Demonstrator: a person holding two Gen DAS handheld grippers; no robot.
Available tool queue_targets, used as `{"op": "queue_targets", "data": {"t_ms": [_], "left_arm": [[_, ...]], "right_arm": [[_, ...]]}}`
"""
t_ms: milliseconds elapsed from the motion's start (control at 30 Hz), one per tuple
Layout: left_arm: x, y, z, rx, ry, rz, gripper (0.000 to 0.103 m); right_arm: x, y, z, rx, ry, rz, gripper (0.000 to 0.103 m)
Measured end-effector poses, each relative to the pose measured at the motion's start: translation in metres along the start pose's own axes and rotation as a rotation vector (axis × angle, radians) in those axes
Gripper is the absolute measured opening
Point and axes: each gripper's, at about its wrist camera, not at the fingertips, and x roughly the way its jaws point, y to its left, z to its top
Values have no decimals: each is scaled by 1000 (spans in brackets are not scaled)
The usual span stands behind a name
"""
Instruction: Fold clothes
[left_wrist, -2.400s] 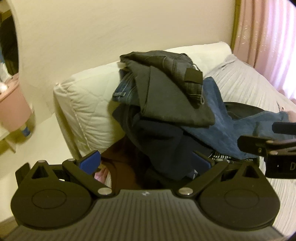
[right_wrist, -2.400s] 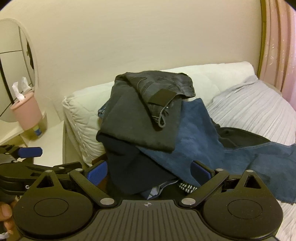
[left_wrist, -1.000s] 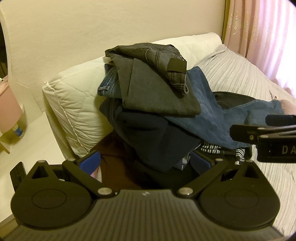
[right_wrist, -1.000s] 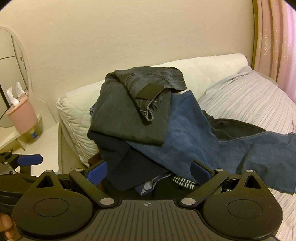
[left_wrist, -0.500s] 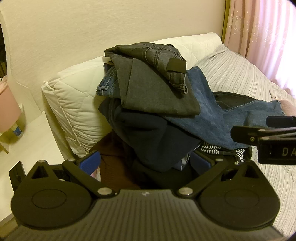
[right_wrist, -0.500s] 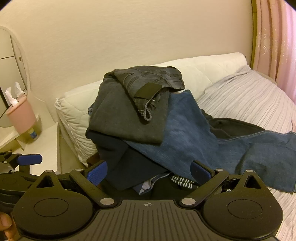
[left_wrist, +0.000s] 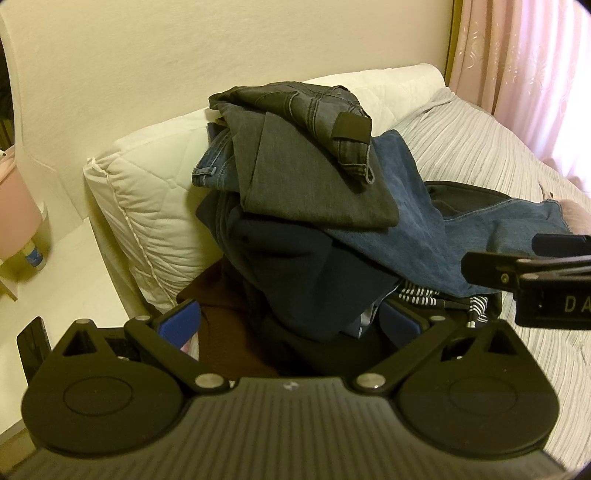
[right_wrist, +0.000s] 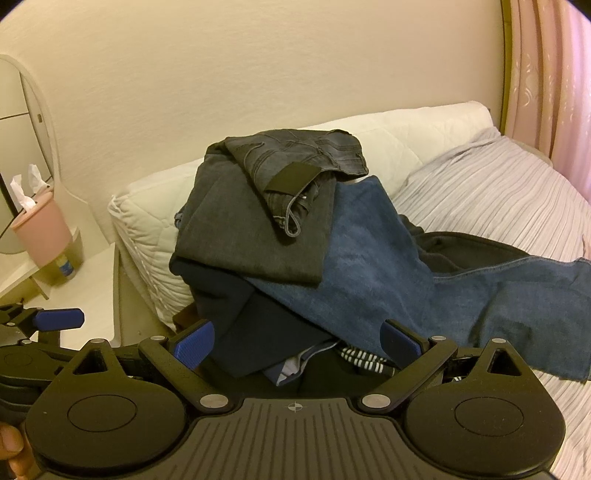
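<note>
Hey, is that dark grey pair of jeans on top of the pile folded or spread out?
Folded, roughly. The dark grey jeans sit doubled over in a compact bundle atop the pile, waistband flopped over; the blue denim garment beneath trails out across the bed.

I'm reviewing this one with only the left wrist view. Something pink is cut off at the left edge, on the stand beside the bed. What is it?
Observer: A pink tub with white tissue sticking out of its top.
Operator: Anything behind it?
Observer: An oval mirror stands against the wall.
Operator: Is the right gripper open? I only see it side-on.
Observer: Yes. Its jaws stand wide apart, facing the pile of clothes, and hold nothing.
</note>
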Motion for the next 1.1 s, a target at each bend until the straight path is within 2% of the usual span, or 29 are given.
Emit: {"op": "queue_targets", "data": {"t_ms": [400,800,933,1100], "left_arm": [[-1,-10,-6,-24,9,6,102],[-5,-10,0,-23,-5,78,102],[12,-5,9,-15,10,63,102],[44,6,28,8,27,7,102]], "right_arm": [[-3,-14,-5,-20,15,19,99],[2,-32,0,-46,1,68,99],[13,-32,6,-36,9,57,99],[37,-30,18,-12,27,8,99]]}}
